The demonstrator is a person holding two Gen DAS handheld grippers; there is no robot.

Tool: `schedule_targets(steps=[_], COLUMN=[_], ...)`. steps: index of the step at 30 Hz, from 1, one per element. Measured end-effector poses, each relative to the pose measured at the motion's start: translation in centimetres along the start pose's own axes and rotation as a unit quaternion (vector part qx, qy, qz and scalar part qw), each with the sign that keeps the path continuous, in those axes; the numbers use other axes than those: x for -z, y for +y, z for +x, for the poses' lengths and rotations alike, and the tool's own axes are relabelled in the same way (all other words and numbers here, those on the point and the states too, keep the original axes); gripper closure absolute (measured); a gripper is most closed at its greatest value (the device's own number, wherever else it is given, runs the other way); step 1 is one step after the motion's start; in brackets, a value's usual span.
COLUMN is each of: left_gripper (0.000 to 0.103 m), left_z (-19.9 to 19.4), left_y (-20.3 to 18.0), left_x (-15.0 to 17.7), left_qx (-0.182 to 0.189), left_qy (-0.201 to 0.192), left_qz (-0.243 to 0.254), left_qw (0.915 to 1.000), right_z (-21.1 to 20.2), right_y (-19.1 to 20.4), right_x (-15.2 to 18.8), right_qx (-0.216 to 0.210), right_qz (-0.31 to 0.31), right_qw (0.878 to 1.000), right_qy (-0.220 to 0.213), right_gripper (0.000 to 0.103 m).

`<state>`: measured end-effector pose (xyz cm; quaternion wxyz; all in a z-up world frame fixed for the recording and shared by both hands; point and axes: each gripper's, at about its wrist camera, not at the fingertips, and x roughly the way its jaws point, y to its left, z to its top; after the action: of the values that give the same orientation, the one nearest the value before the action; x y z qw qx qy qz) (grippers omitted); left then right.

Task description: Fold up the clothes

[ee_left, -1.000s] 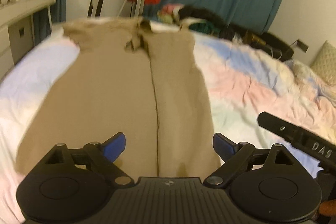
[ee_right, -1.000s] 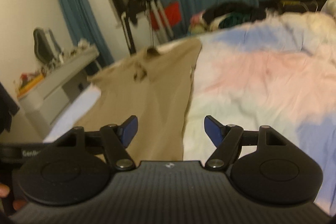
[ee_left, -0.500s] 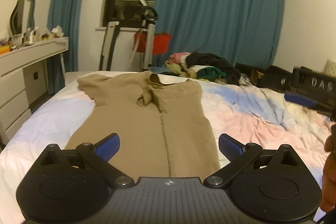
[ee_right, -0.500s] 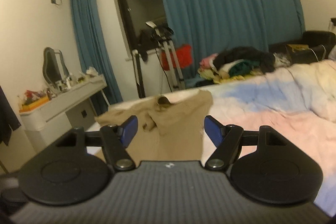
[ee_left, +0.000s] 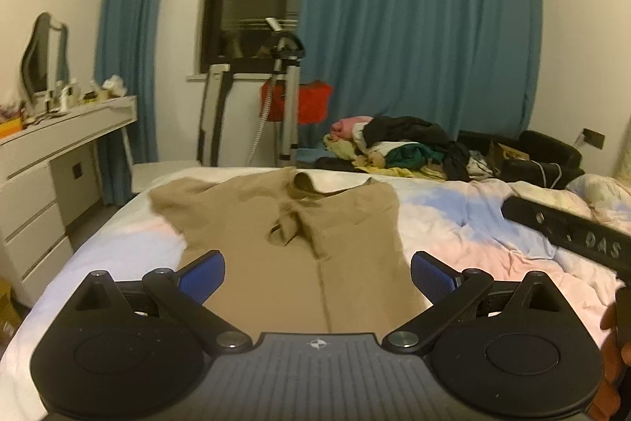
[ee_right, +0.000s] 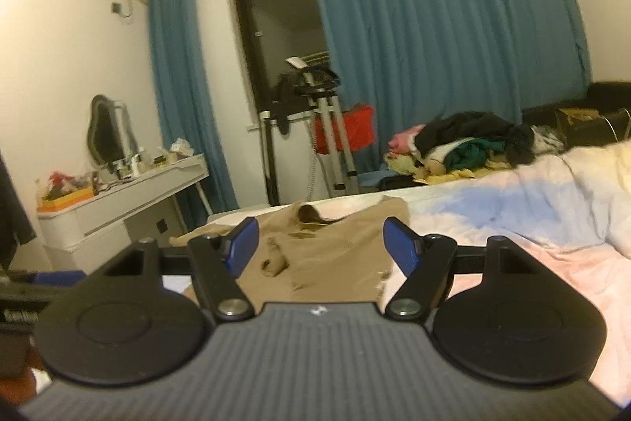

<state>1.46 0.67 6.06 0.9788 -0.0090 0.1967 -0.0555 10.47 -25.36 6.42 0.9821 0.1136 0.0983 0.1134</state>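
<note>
Open, empty right hand-held gripper (ee_right: 321,243) above tan garment (ee_right: 327,255) on pastel bedspread (ee_right: 512,223).

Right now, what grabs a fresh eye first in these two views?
A tan collared shirt lies spread flat on the pastel bedspread, collar towards the far edge. Behind it, tall teal curtains flank a dark window, with a heap of mixed clothes below them. The left gripper and right gripper both stand open, holding nothing.

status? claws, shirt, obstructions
Left claw open, empty. Right claw open, empty. Tan shirt flat on bed, partly folded, untouched. Nothing in the way.
</note>
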Motion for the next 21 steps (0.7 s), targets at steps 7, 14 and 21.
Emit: schedule_targets(steps=[7,14,21], left_gripper=[0.001,0.001,0.001], left_z=[4.0,5.3,3.7], left_y=[-0.9,0.5,4.0], left_x=[-0.5,0.7,0.5], left_qx=[0.025,0.036,0.04], left_qy=[0.011,0.037,0.037], left_qz=[-0.012,-0.009,-0.03], left_qw=[0.9996,0.9986,0.9981], right_z=[0.3,2.3,5.3], right_y=[-2.2,-2.2,-1.5], right_x=[1.3,3.8,5.9], right_qx=[0.011,0.033,0.059], right_qz=[0.01,-0.006,-0.004], right_qw=[1.0,0.999,0.996], right_qy=[0.003,0.041,0.074], right_gripper=[0.014,0.014,0.014])
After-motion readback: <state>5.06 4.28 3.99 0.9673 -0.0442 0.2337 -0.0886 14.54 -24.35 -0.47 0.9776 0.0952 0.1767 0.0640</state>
